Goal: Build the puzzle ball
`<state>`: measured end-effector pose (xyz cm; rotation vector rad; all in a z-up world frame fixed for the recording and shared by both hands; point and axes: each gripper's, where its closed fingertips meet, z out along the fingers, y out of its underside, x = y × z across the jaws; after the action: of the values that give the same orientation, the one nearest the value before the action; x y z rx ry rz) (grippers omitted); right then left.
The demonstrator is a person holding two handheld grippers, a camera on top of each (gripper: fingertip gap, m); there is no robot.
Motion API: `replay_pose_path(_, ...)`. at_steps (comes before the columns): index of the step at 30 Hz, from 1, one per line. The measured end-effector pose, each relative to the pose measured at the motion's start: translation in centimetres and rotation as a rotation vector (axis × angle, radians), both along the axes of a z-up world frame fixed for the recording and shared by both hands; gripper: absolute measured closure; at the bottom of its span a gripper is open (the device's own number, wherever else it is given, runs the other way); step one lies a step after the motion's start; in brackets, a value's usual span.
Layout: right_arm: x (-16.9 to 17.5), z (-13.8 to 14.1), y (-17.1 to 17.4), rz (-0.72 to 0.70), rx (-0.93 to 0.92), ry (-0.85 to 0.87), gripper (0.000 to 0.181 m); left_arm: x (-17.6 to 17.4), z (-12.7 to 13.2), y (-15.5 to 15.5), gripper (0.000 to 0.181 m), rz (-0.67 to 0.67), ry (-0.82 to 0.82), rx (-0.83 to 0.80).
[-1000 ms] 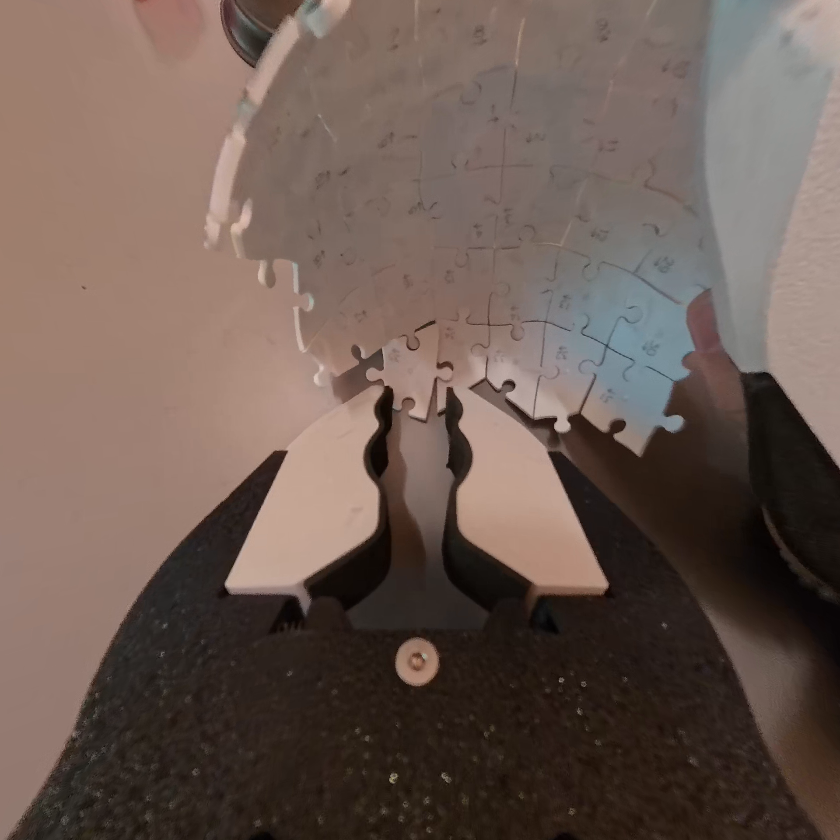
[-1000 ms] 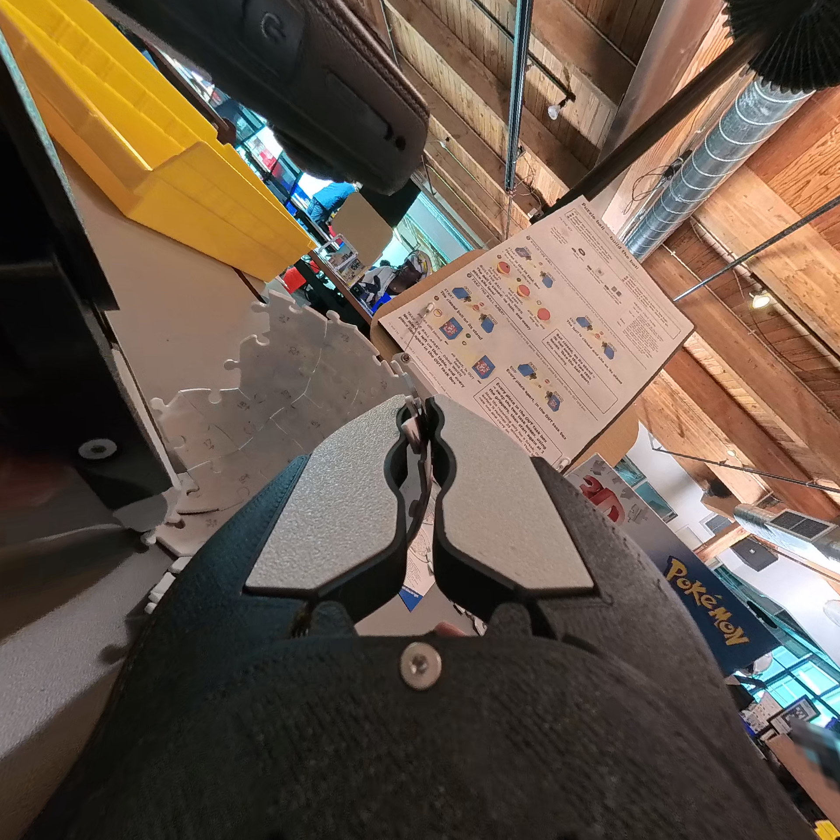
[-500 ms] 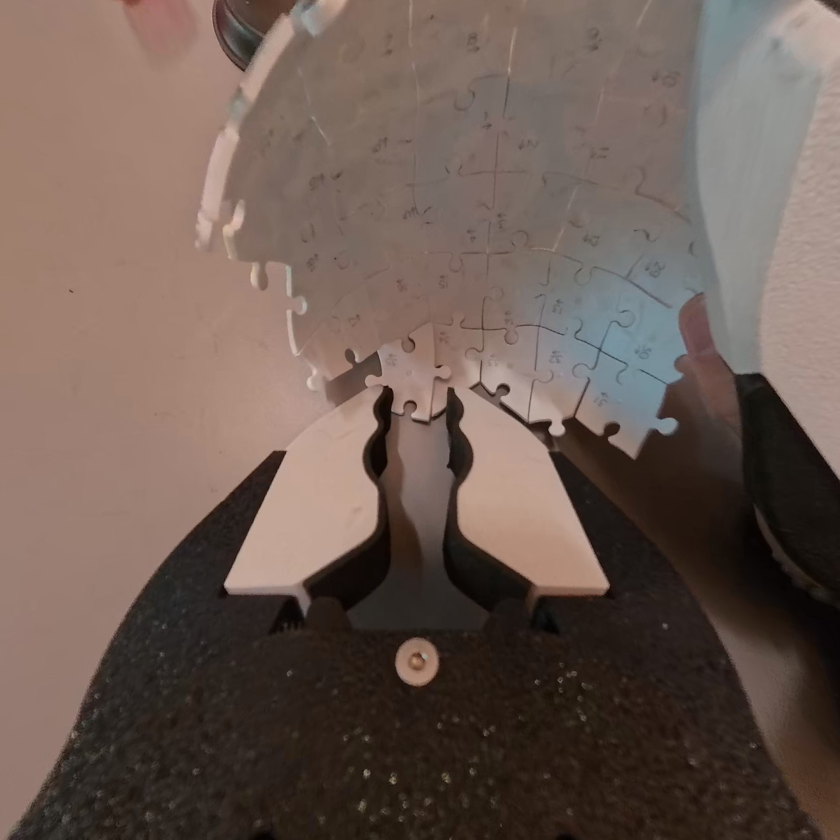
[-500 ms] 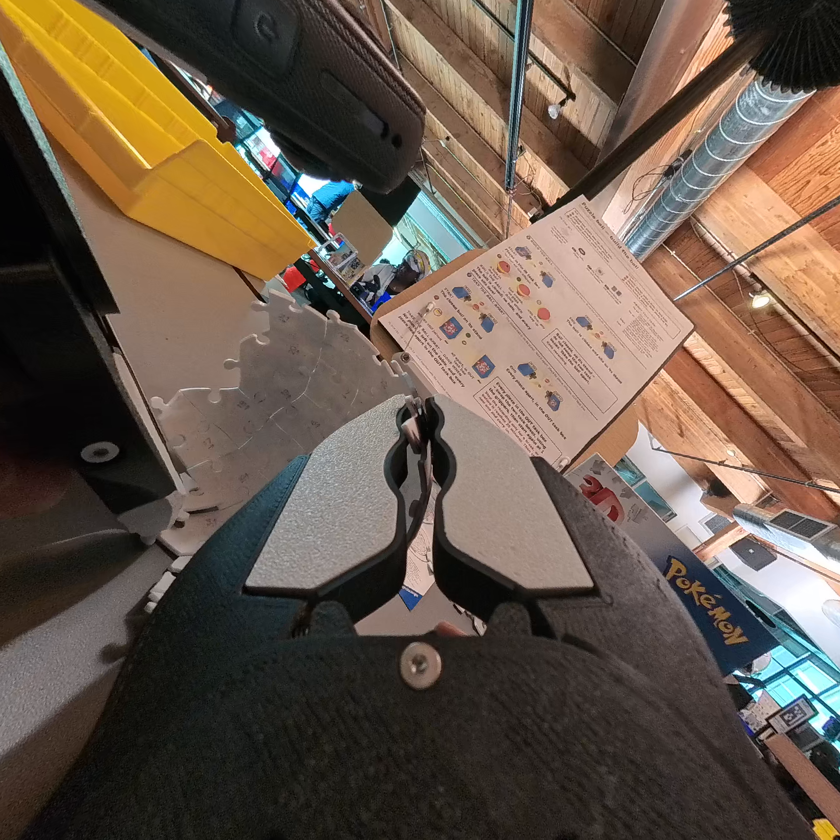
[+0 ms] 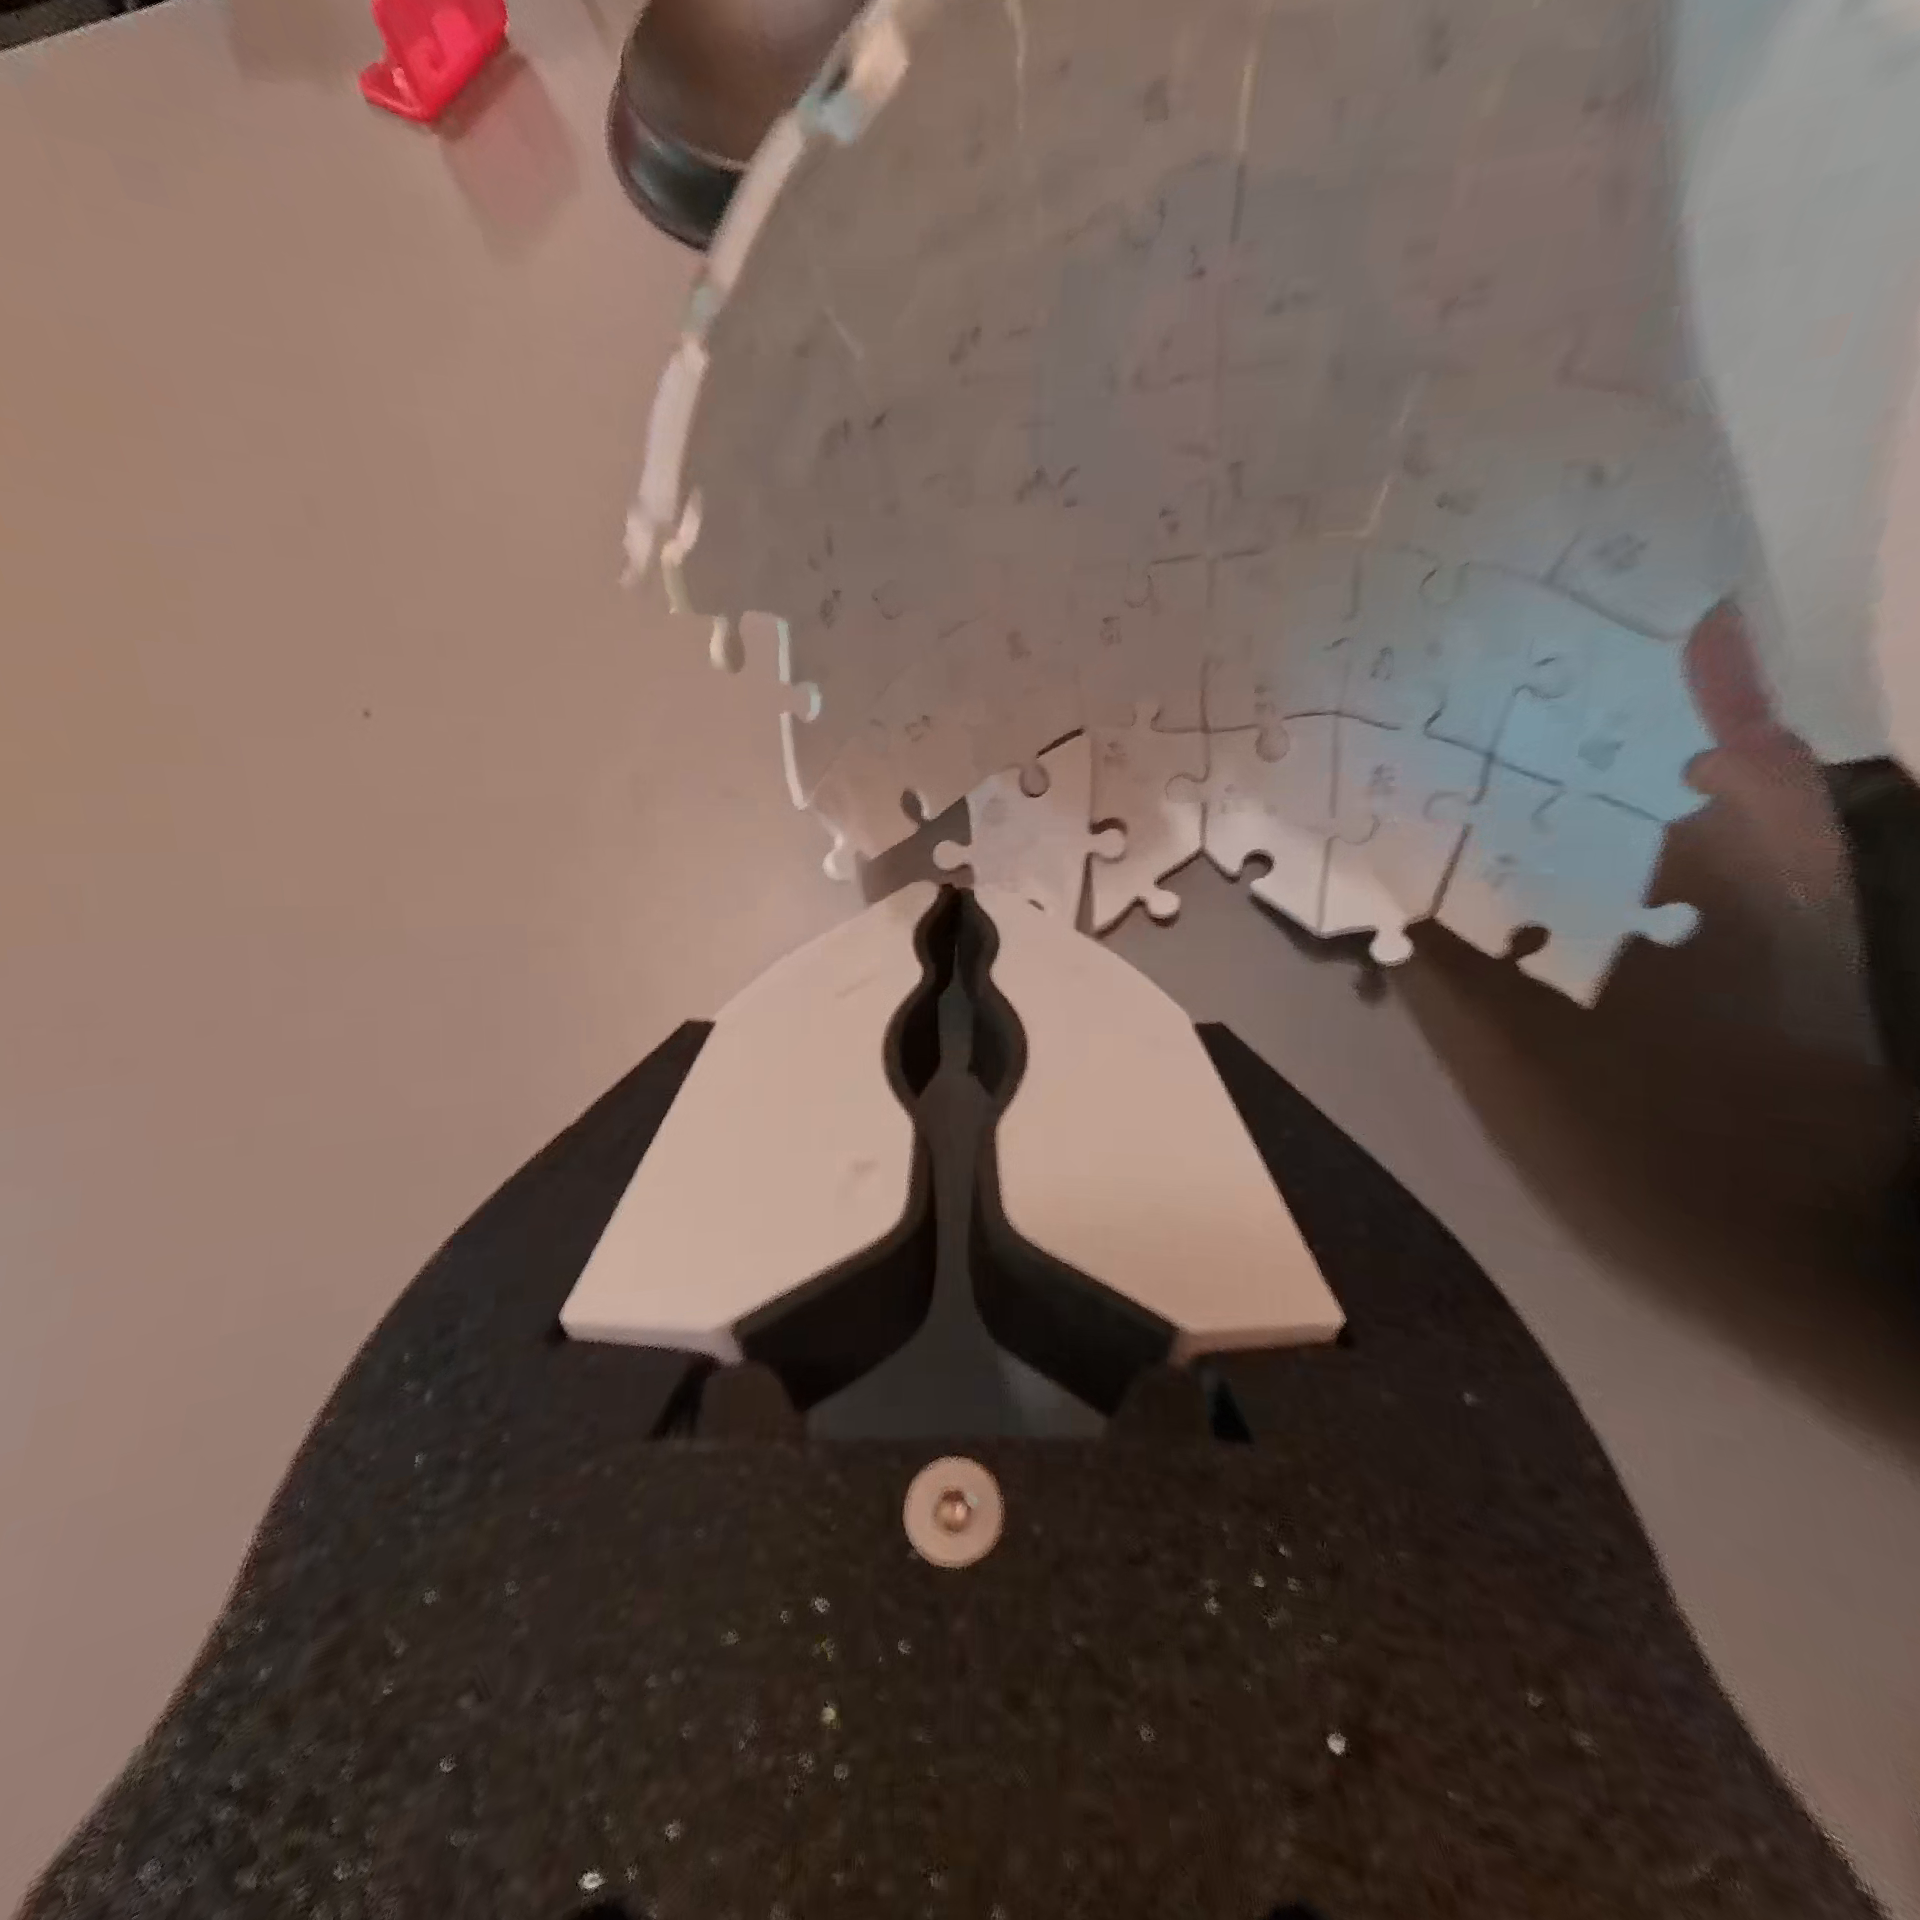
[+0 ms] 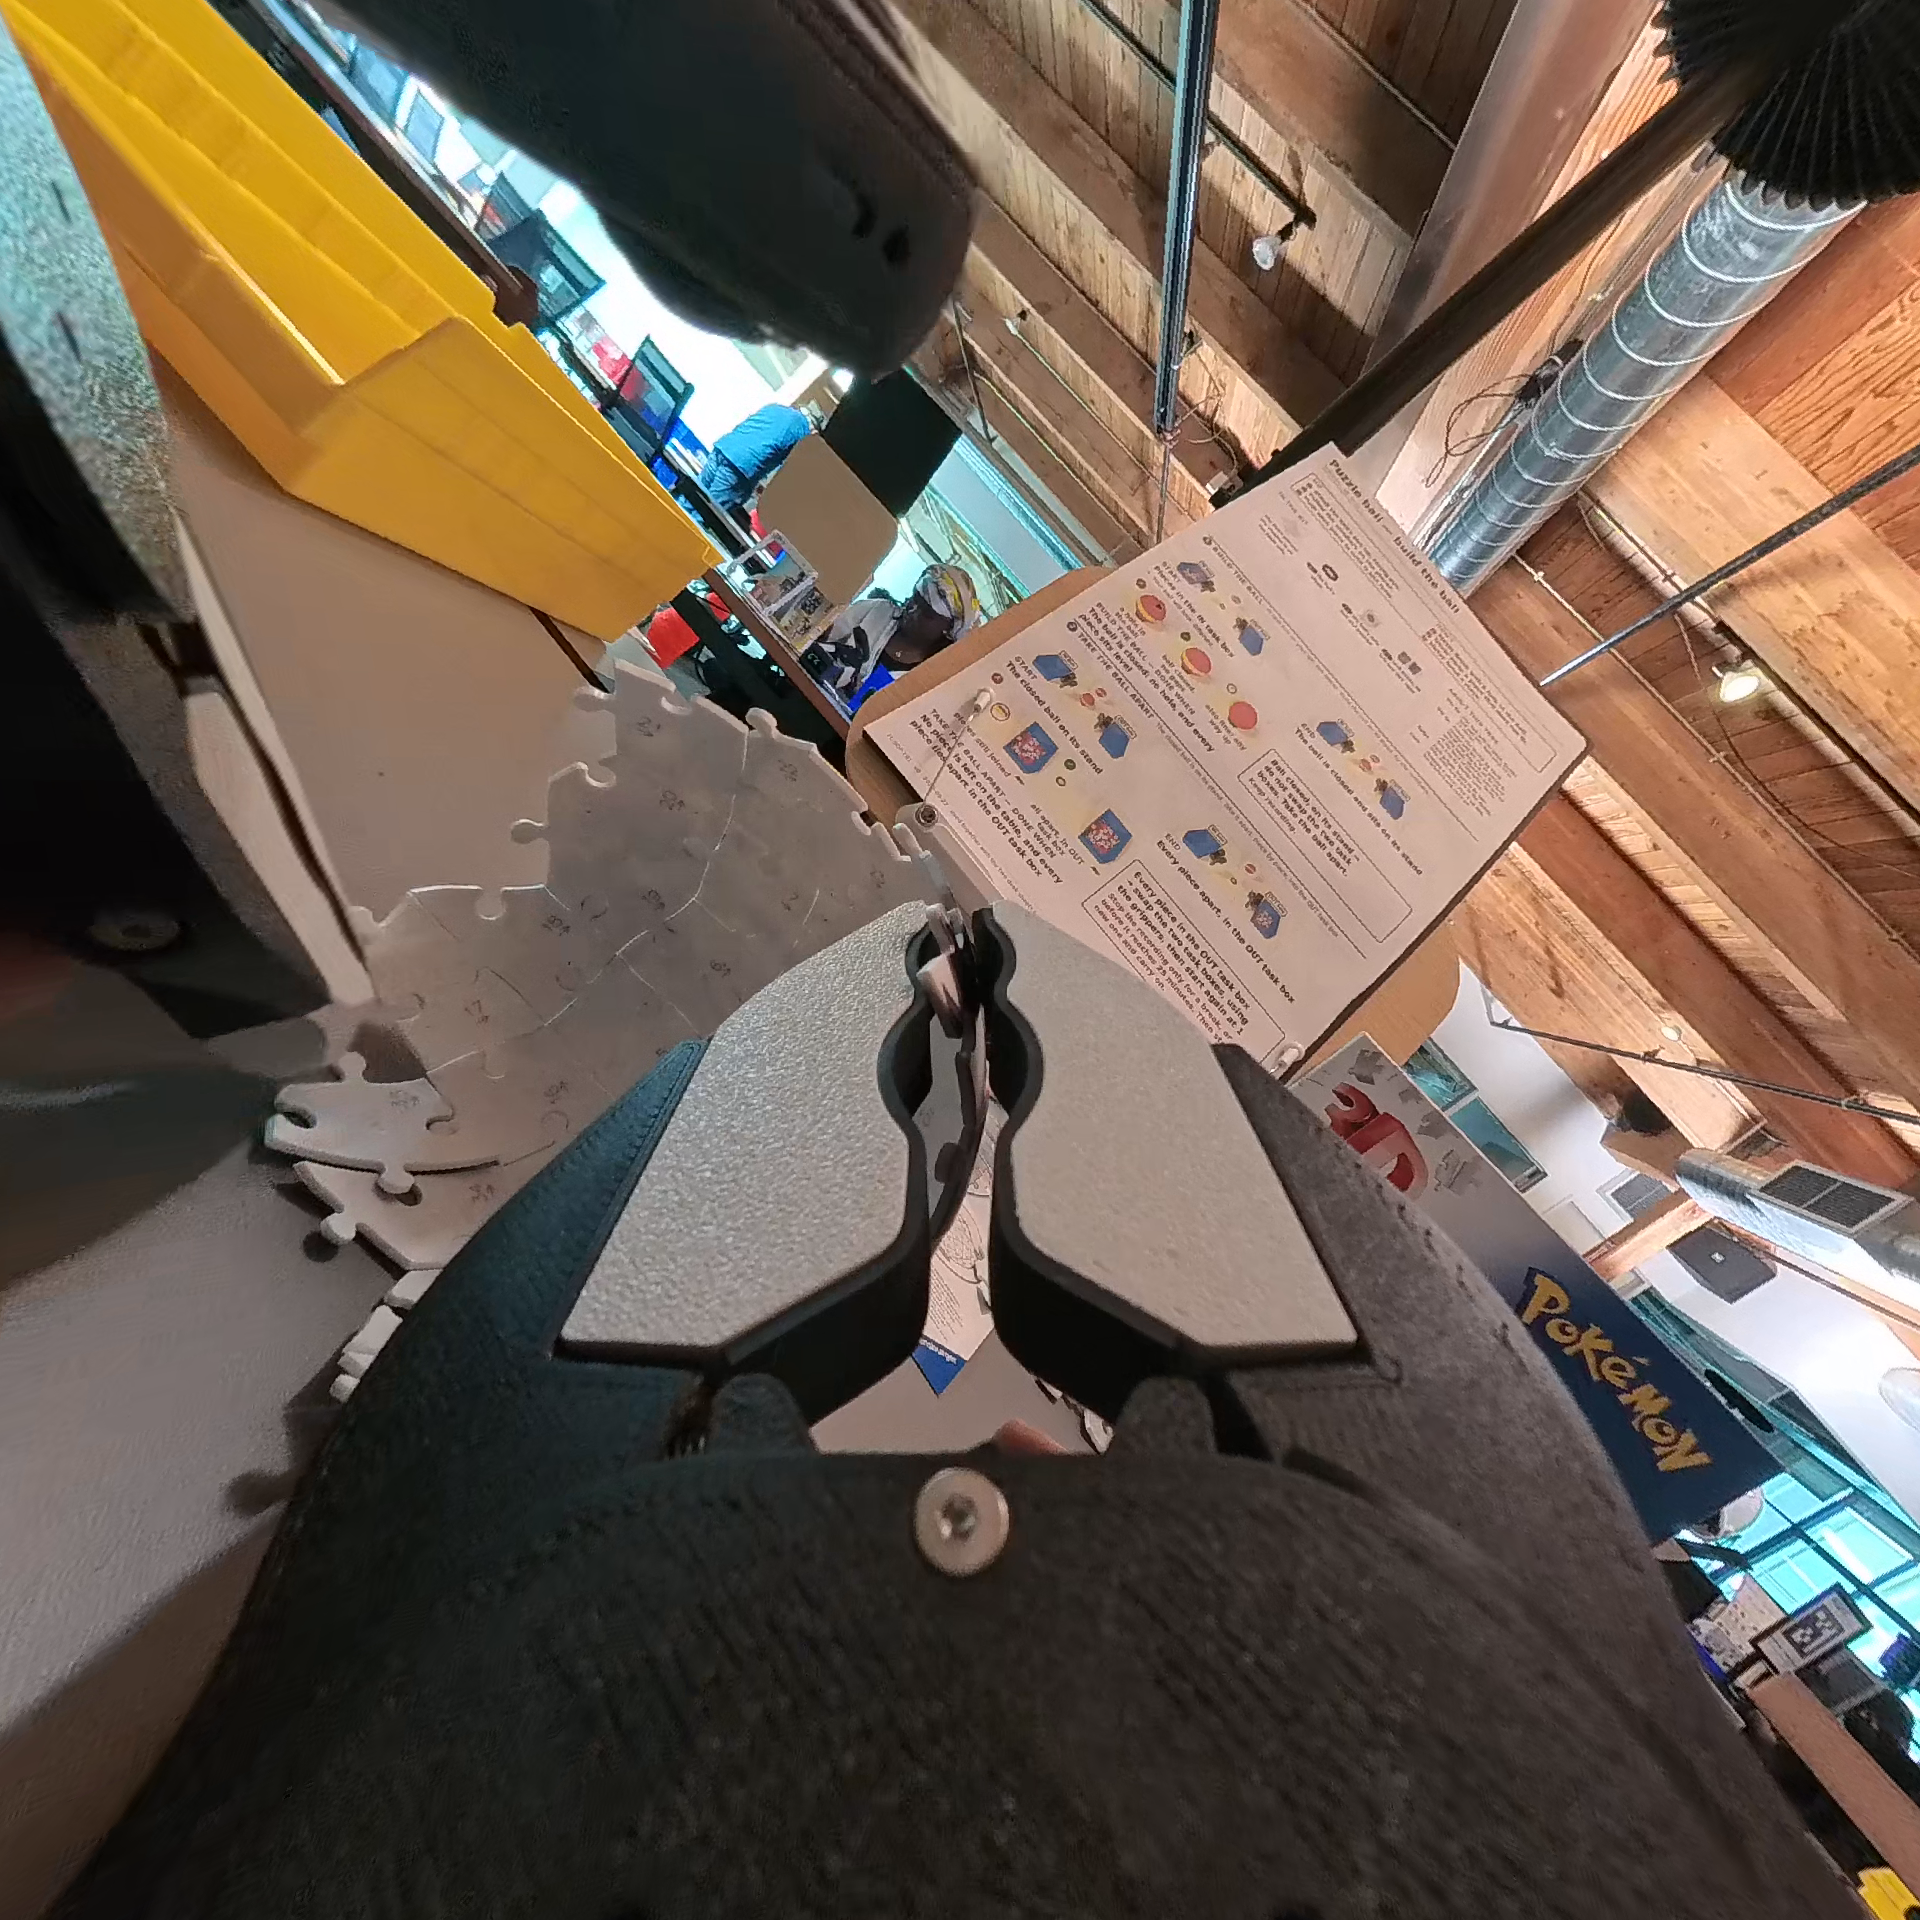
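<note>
Above the beige tabletop (image 5: 260, 623), your left hand-held gripper (image 5: 954, 902) points forward and slightly down, its two white fingers (image 5: 790, 1122) pressed together so that only a thin slit remains at the tips. The tips meet at the lower rim of the puzzle ball shell (image 5: 1195, 468), a curved sheet of joined white pieces seen from its inner, numbered side; whether they nip a knob of that rim or merely touch it cannot be told, since the view is blurred. The shell rises up and to the right of this hand-held gripper, with its jagged lower edge running off to the right, where a fingertip of your hand (image 5: 1745, 748) rests against it. A red object (image 5: 431, 62) and a dark round object (image 5: 707, 135) lie farther back on the tabletop. Your right hand-held gripper (image 6: 961, 935) is tilted steeply upward toward the timber ceiling, its grey fingers (image 6: 748, 1164) closed on a thin puzzle piece (image 6: 948, 971) held edge-on between the tips. From this side the puzzle ball shell (image 6: 644, 914) lies to the left of and just behind the left finger, near the other black gripper body. Beyond the tips stand an instruction sheet (image 6: 1247, 790) on a board and stacked yellow bins (image 6: 343, 364).
</note>
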<state>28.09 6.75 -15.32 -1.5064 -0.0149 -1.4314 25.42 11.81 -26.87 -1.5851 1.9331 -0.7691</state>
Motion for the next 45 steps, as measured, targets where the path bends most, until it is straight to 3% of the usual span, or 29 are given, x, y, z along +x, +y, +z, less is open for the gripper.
replay_pose_path(33,0.0,0.0,0.0,-0.002,0.0,0.001,0.175,0.1,-0.1,-0.4,0.181,-0.012,-0.005,0.001)
replay_pose_path(38,0.0,0.0,0.0,-0.002,0.0,0.0,0.176,0.7,1.1,-2.0,0.181,-0.102,-0.079,-0.01)
replay_pose_path(45,0.0,0.0,0.0,-0.001,0.0,0.001,0.175,1.0,0.0,-2.1,0.181,-0.137,-0.04,0.039)
